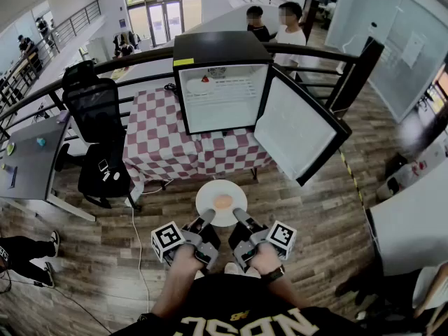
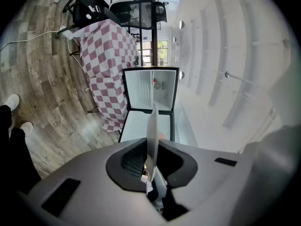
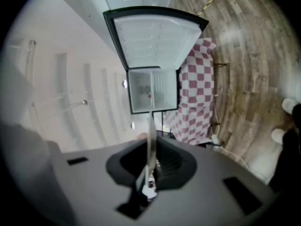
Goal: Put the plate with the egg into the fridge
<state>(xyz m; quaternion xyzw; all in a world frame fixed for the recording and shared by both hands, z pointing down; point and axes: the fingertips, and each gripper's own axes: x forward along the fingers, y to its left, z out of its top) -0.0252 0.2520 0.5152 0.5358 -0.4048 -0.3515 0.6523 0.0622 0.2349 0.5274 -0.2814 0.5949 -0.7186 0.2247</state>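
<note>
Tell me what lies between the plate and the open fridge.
The head view shows it: beyond the plate comes a strip of wooden floor, then the checkered cloth on which the fridge stands.

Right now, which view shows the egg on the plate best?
The head view: it looks down on the plate, with the egg plain at its middle. Both gripper views meet the plate edge-on between their jaws, so only a small orange sliver of egg peeks past it.

The plate (image 1: 207, 200) is white, the egg (image 1: 222, 201) orange, the fridge (image 1: 220, 47) black, the tablecloth (image 1: 157, 142) red-and-white checked.
</note>
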